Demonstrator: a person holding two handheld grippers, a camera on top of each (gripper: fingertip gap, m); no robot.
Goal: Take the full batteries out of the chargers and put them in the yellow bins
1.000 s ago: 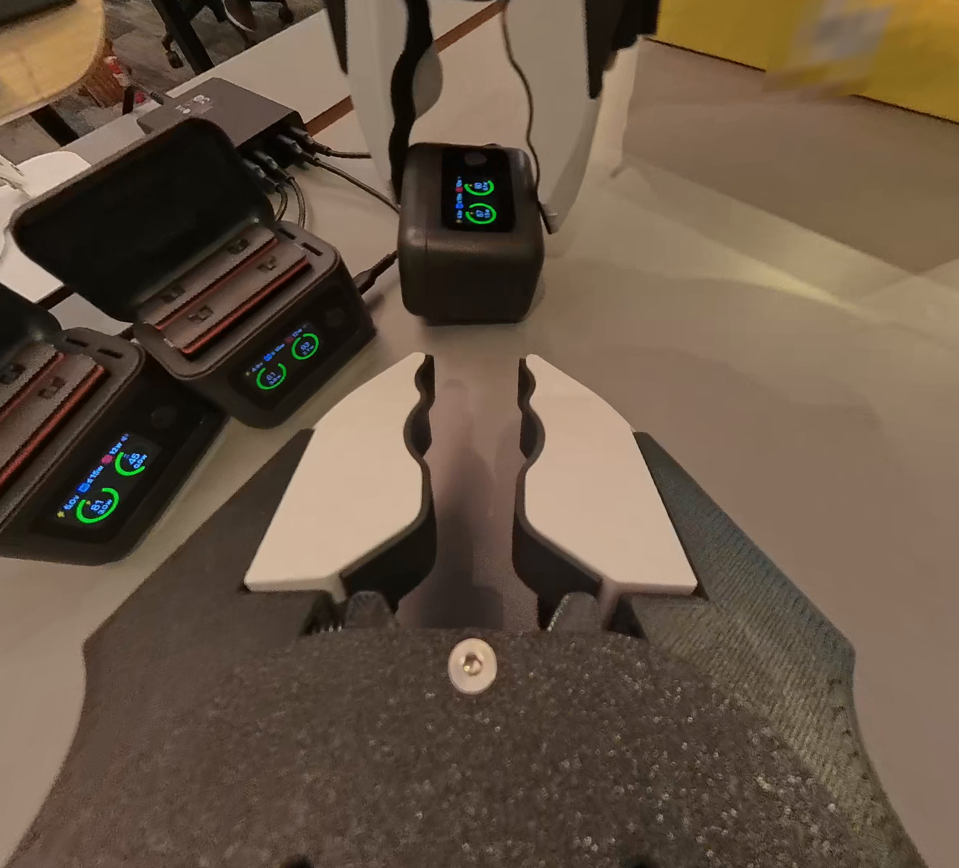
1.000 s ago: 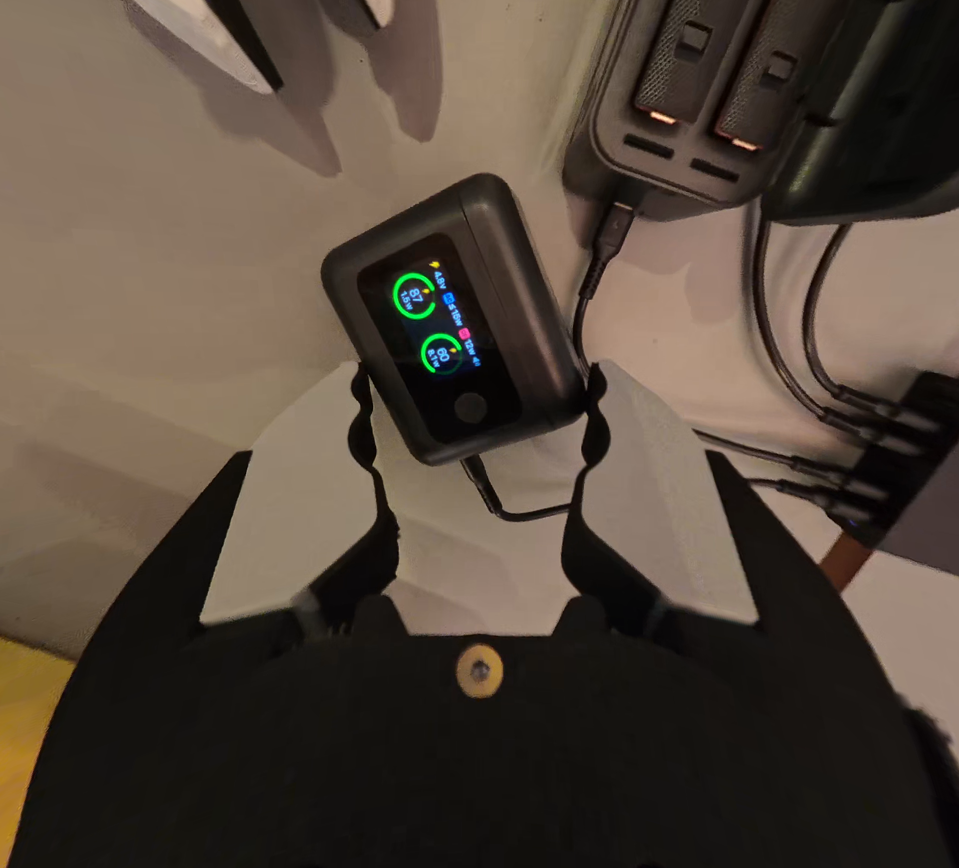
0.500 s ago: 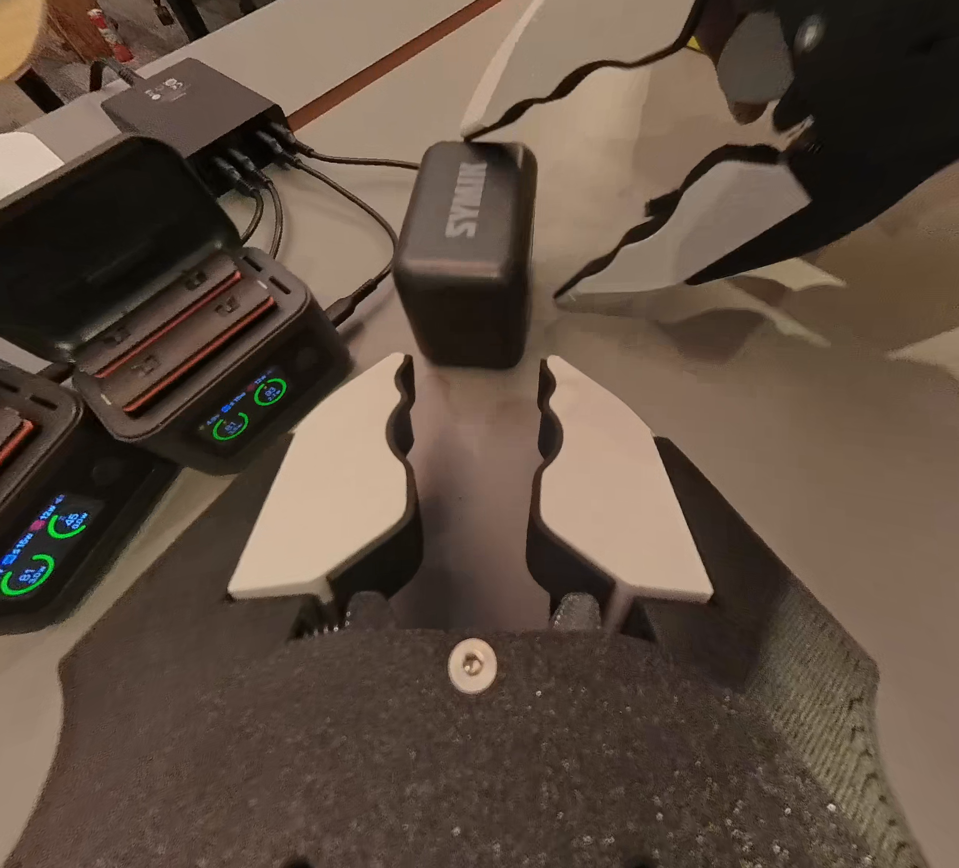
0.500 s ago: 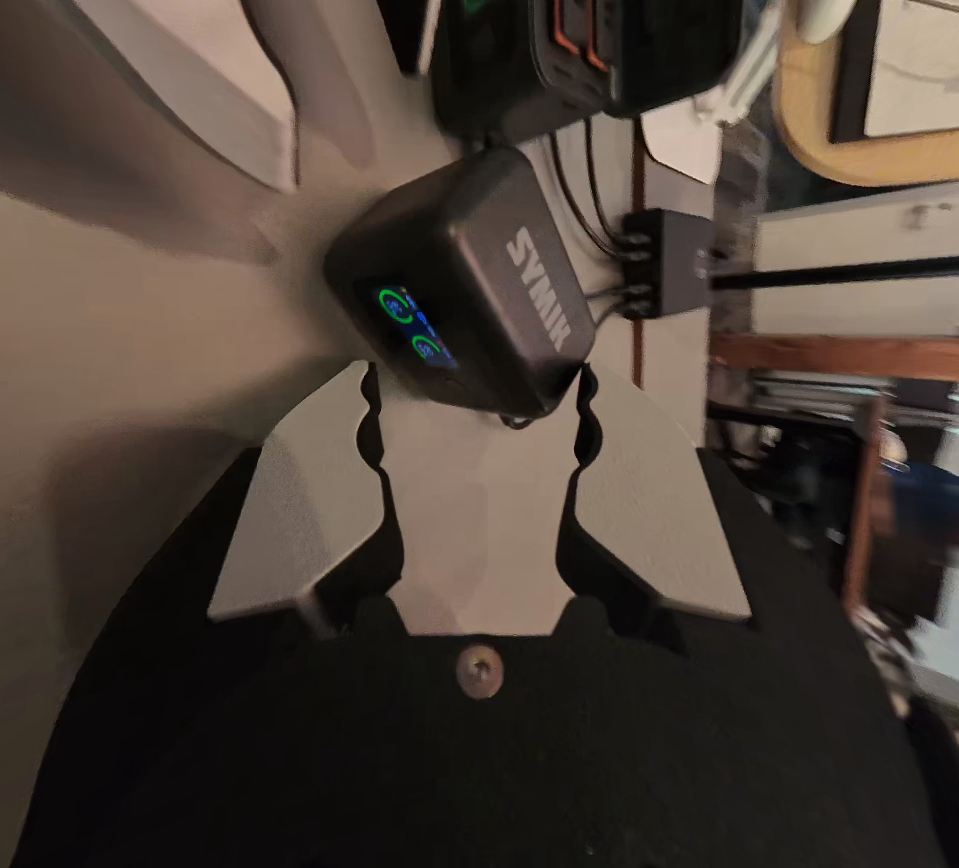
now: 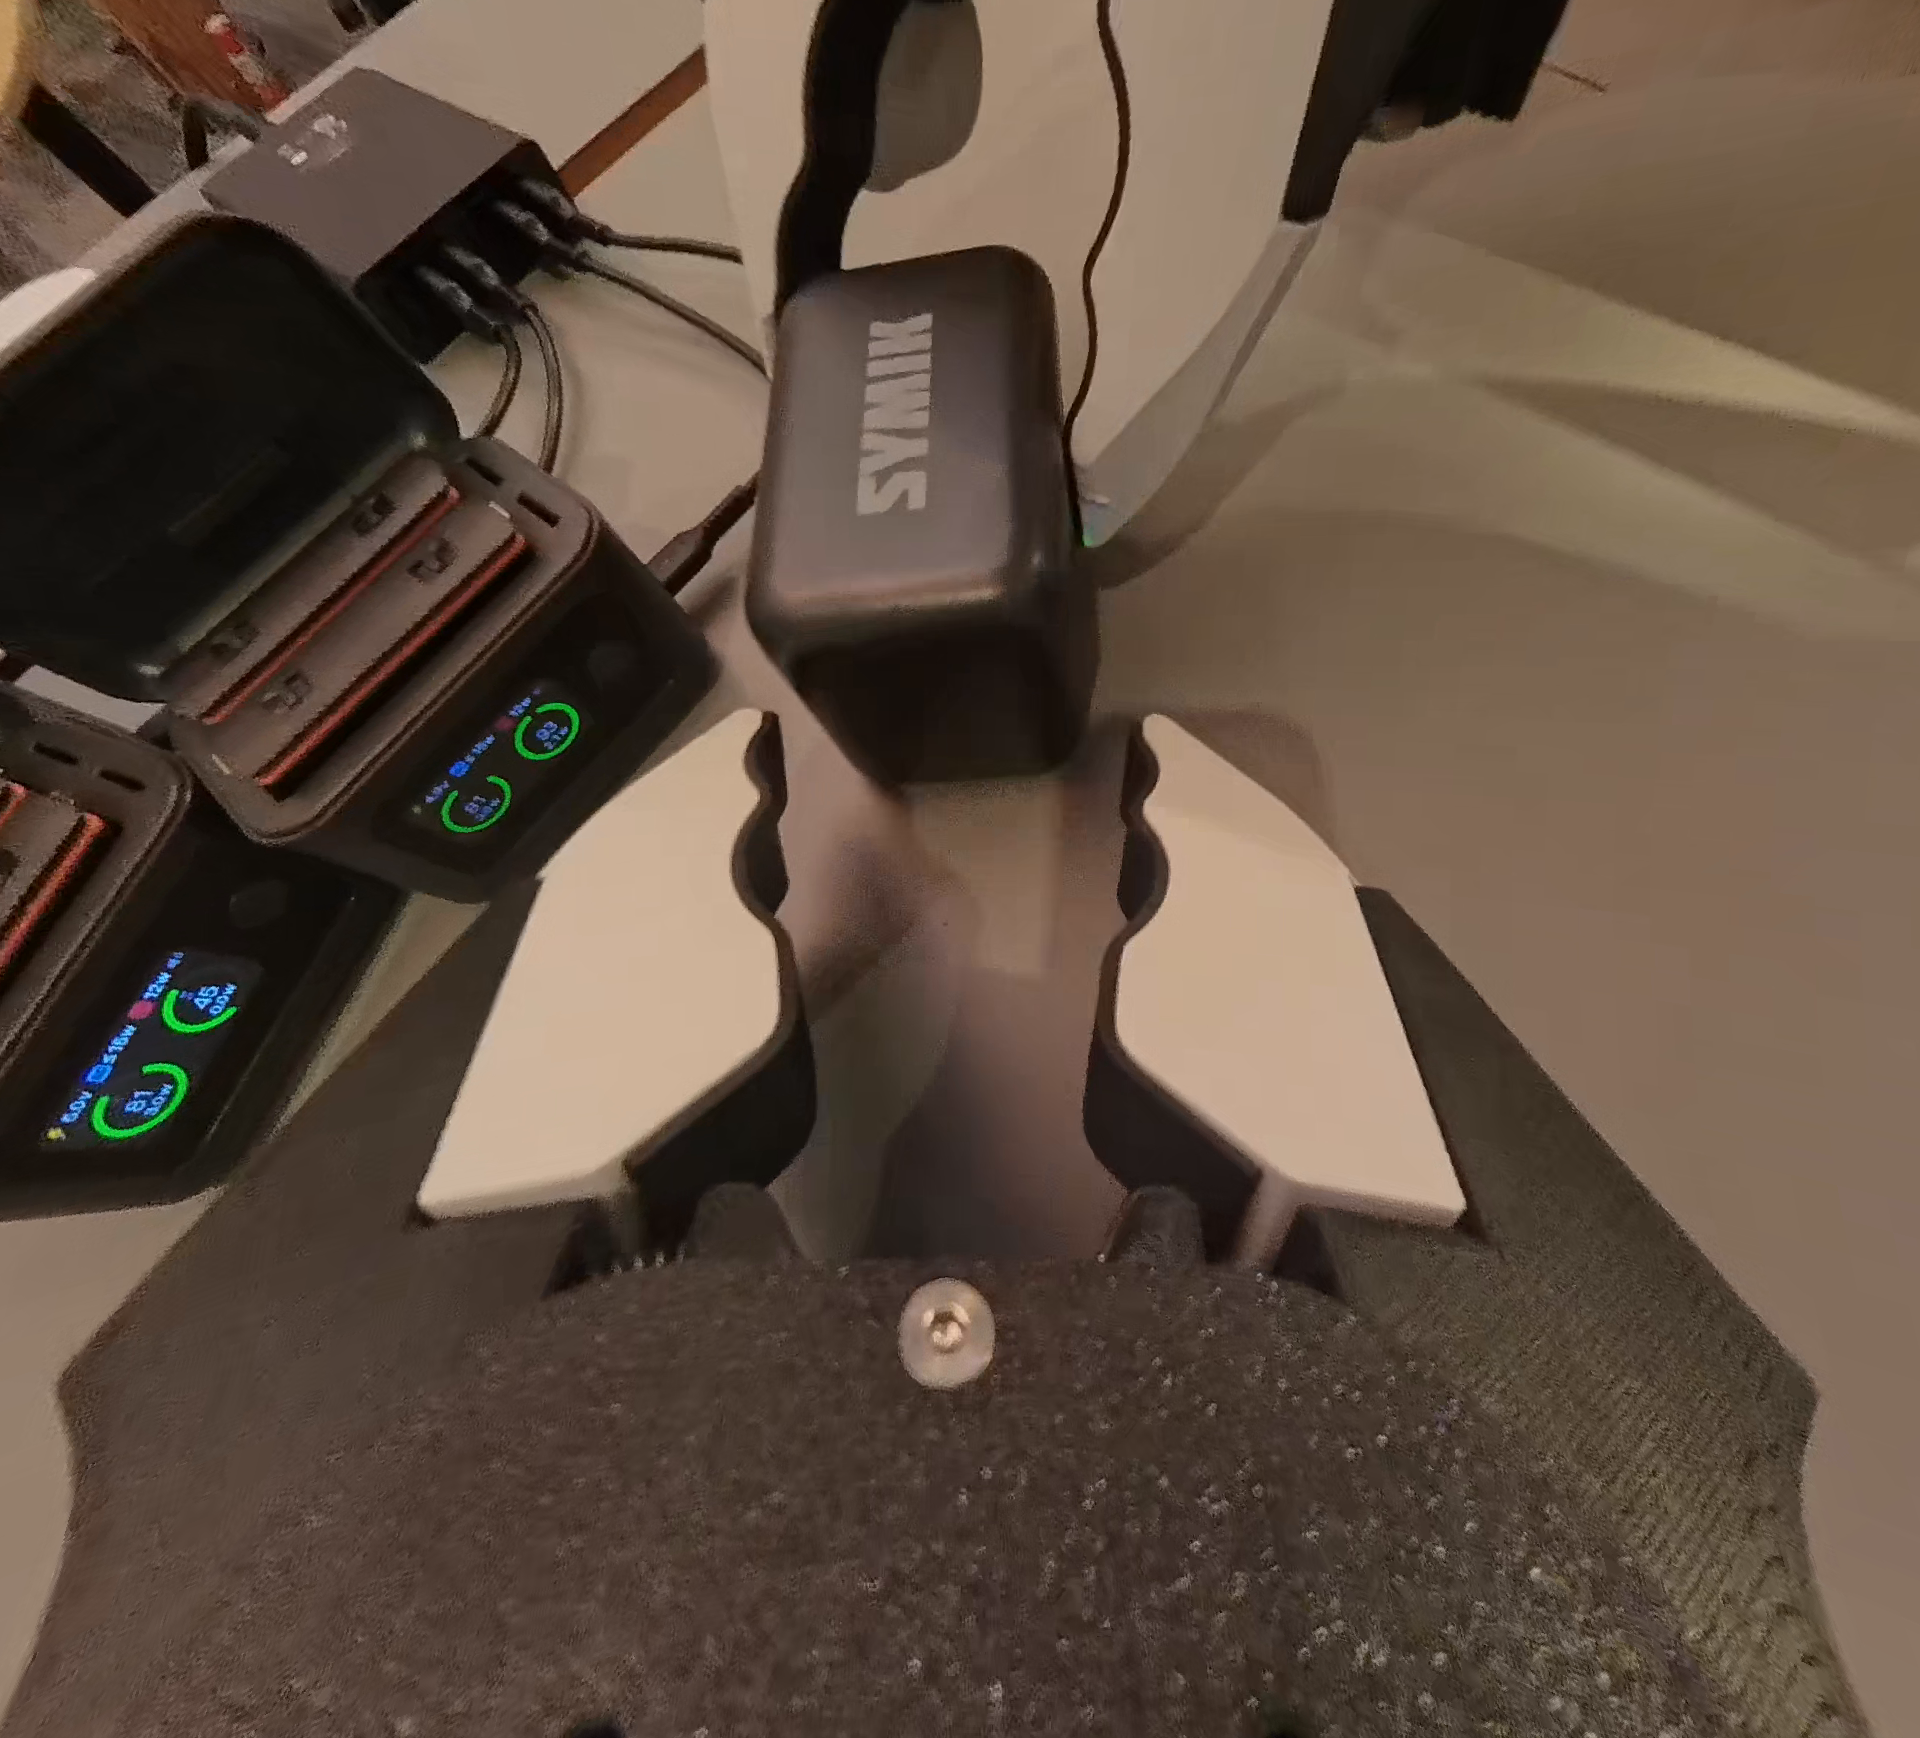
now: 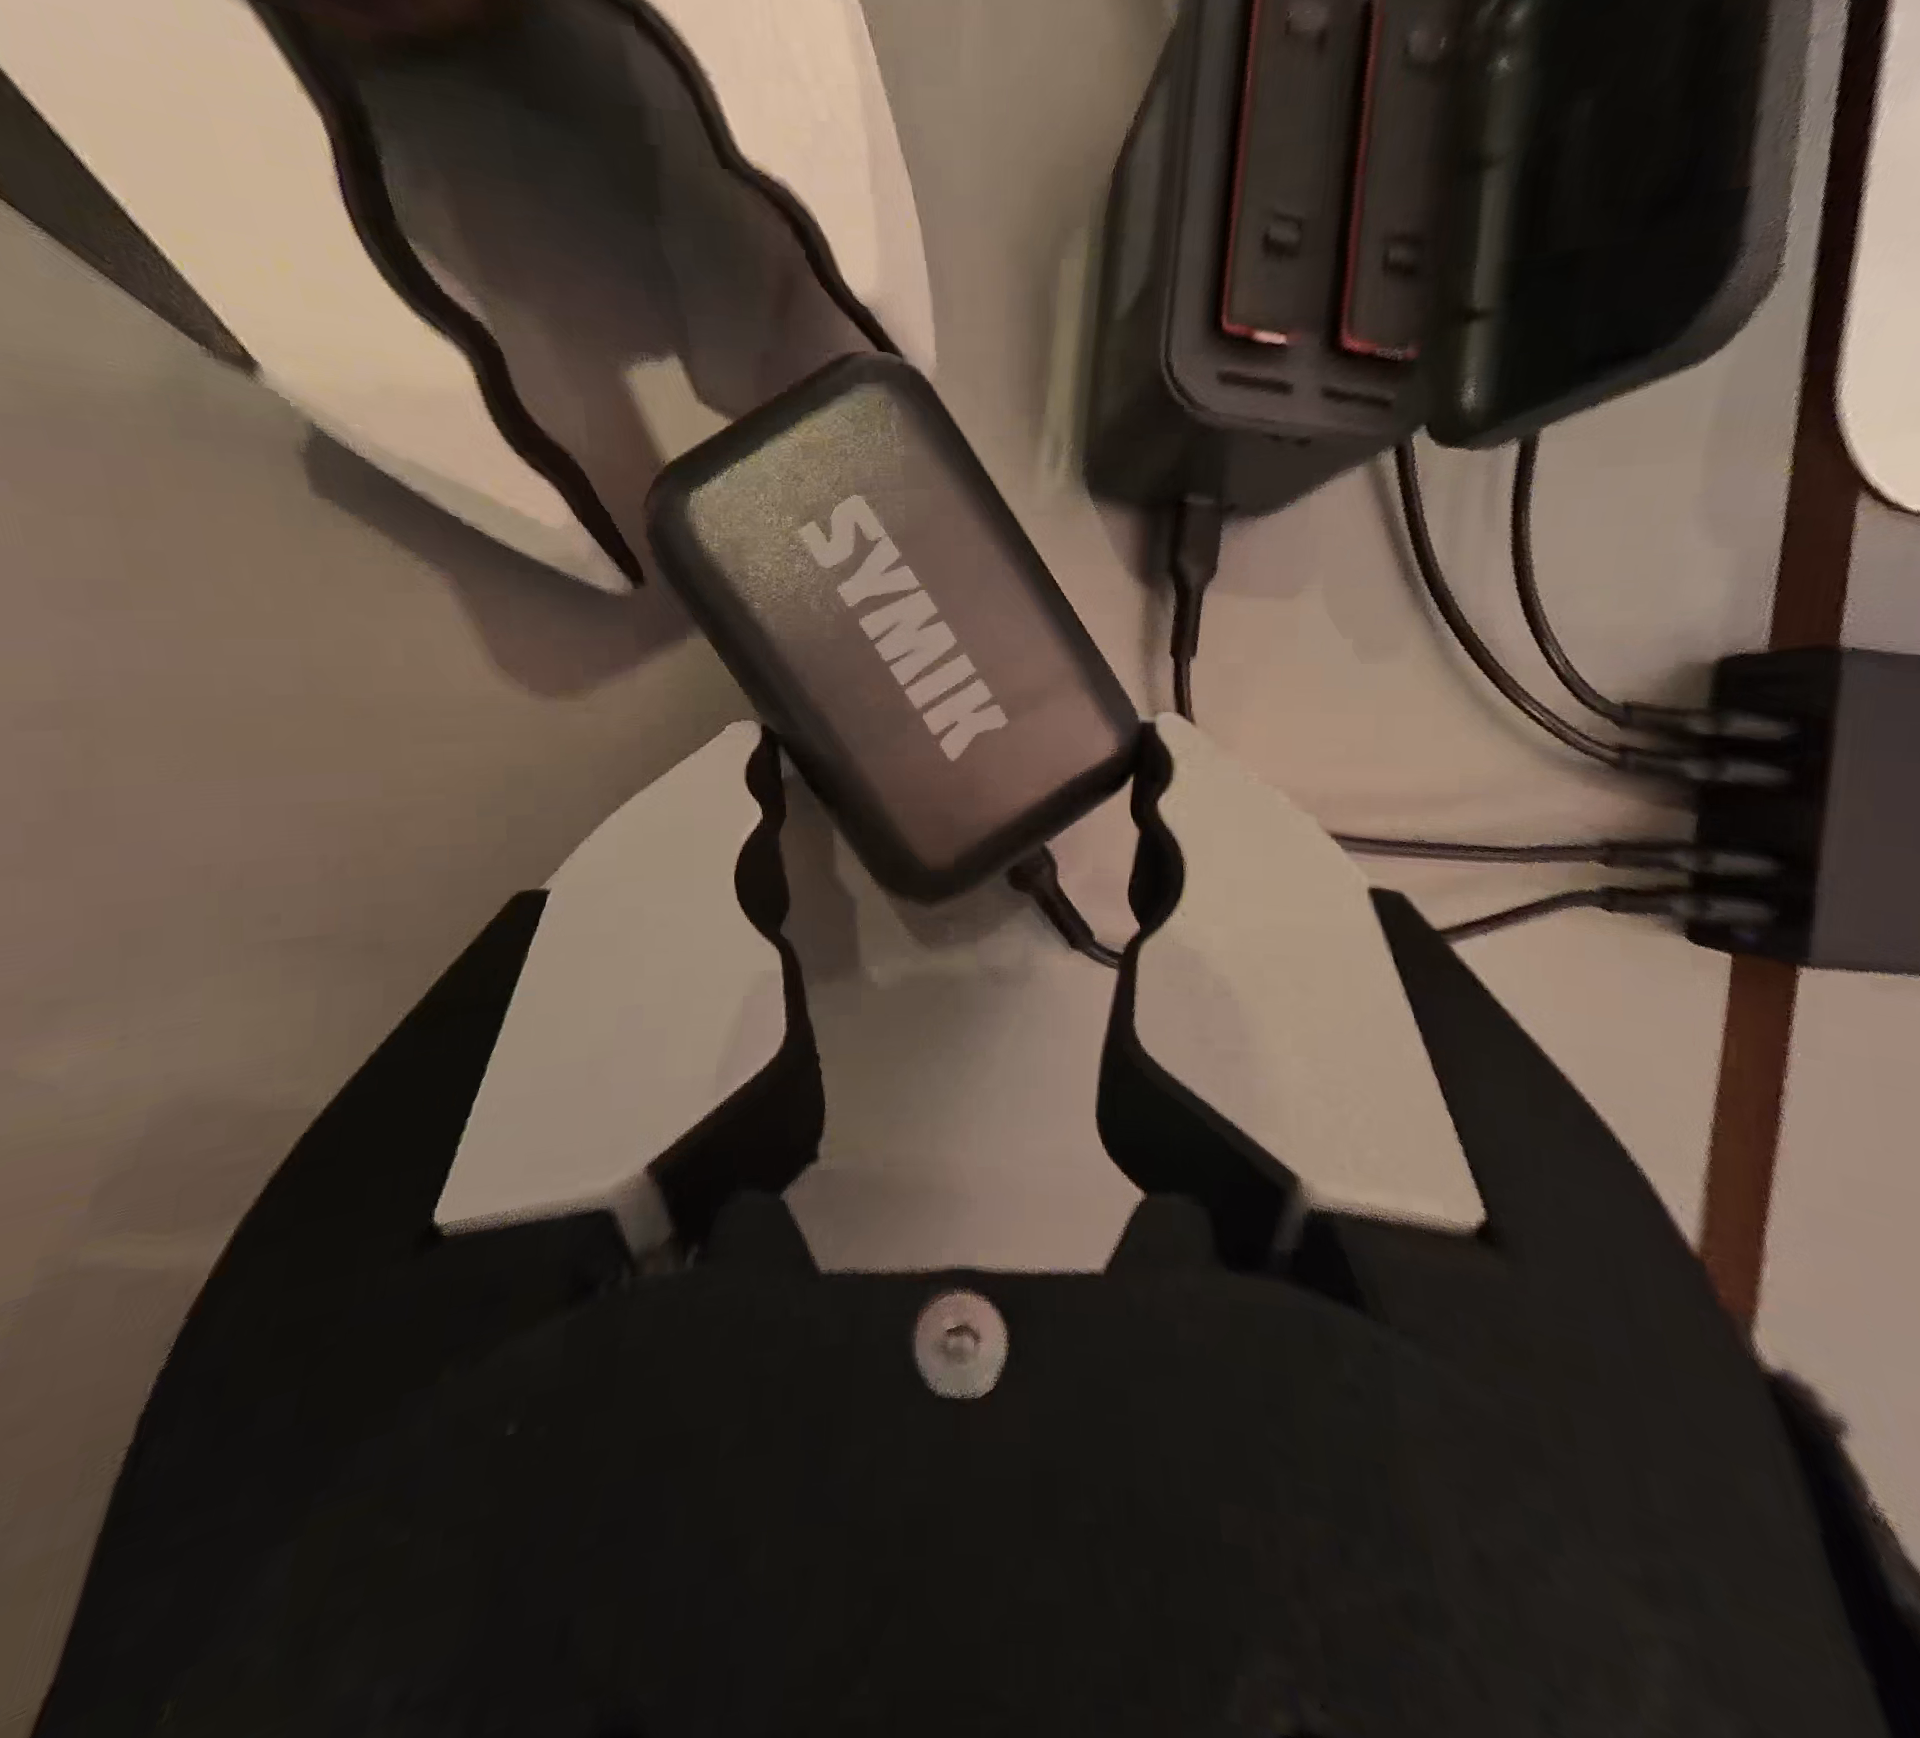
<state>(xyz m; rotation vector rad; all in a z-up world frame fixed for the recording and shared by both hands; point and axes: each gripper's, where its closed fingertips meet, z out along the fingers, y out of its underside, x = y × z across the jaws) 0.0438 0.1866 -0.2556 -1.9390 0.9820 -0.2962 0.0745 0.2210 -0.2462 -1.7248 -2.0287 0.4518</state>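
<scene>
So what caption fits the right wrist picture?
Both open hand-held grippers, right and left, close around a closed black charger.

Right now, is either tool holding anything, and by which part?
The right gripper straddles the closed charger at its cable end, jaws touching its corners; grip uncertain. The left gripper holds nothing.

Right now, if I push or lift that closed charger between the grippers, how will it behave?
The closed charger looks rigid and smooth-cornered, so open fingers may slip off. Its plugged-in cable will probably tug and pivot it. Standing on a narrow side in the left wrist view, it could tip.
</scene>
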